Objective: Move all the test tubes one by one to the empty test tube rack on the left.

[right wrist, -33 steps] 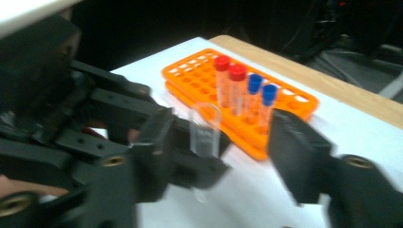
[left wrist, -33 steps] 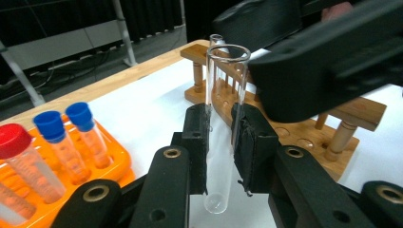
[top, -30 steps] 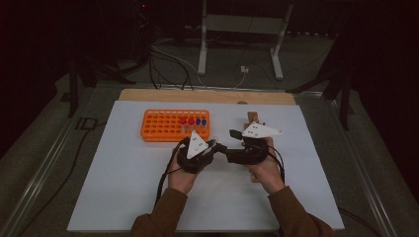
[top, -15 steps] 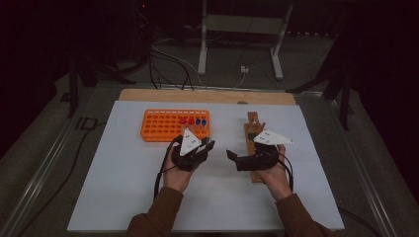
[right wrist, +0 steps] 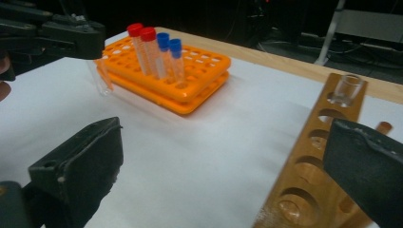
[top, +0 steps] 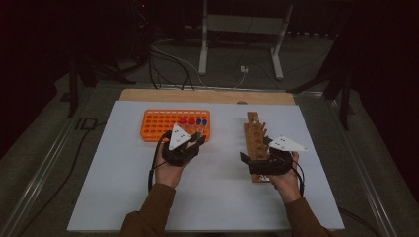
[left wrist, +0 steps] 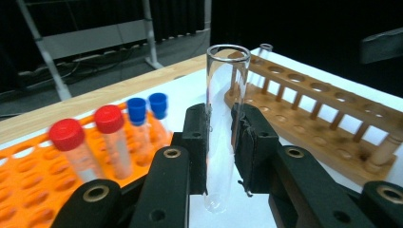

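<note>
Jaws of the left gripper point(left wrist: 219, 137) are clamped on a clear glass tube point(left wrist: 223, 118), held upright with its open mouth up and its rounded end hanging below the pads. Off to its right lies the wooden rack point(top: 257, 143), long axis running away from the person; the right gripper point(right wrist: 228, 190), jaws wide and empty, hovers at its near end, beside the orange rack point(top: 158, 129)
</note>
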A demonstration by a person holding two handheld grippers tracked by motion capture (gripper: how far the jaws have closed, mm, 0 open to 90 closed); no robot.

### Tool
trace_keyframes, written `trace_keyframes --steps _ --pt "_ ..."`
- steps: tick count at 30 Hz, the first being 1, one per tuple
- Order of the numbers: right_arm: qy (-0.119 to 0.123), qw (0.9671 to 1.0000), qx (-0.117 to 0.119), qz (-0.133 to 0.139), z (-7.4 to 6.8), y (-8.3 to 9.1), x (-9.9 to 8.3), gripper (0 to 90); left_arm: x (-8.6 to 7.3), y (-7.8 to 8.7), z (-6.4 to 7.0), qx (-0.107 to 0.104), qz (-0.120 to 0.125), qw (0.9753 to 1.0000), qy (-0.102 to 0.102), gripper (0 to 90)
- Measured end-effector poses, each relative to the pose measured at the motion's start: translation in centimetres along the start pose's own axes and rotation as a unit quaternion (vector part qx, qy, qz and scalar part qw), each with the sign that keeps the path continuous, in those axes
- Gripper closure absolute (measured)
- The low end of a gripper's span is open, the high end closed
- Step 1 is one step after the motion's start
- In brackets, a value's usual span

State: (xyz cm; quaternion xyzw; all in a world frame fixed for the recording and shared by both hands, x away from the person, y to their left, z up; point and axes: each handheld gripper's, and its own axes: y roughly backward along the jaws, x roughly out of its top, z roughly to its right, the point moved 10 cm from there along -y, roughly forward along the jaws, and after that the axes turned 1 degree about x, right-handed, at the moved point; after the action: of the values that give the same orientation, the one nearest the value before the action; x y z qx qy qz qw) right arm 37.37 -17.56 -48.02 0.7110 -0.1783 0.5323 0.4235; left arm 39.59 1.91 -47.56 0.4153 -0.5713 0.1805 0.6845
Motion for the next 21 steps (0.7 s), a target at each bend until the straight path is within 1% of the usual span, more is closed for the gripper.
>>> trace_keyframes --steps 3,6,9,14,17,21 --pt "-0.003 1.0000 -0.002 0.003 0.3 0.2 0.1 0.0 0.0 0.1 -0.9 0.007 -0.001 1.0000 0.001 76.0" --pt "-0.002 1.0000 -0.005 0.001 0.3 0.1 0.0 0.1 -0.1 0.2 -1.8 0.007 0.002 0.9999 0.008 75.9" --pt "-0.003 1.0000 -0.005 0.002 0.2 0.1 0.0 0.1 -0.3 0.2 -2.8 0.013 0.002 0.9999 0.010 75.9" --pt "-0.007 1.0000 -0.004 0.005 0.3 0.2 0.1 0.1 -0.3 0.2 -4.2 0.029 0.003 0.9994 0.018 75.9" --pt "-0.008 0.9999 -0.008 0.008 0.5 0.3 0.2 0.1 -0.3 0.2 -5.1 0.037 0.004 0.9991 0.020 75.8" --pt "-0.013 0.9998 -0.007 0.011 0.6 0.4 0.3 0.1 -0.3 0.1 -6.3 0.052 0.005 0.9983 0.025 75.9"
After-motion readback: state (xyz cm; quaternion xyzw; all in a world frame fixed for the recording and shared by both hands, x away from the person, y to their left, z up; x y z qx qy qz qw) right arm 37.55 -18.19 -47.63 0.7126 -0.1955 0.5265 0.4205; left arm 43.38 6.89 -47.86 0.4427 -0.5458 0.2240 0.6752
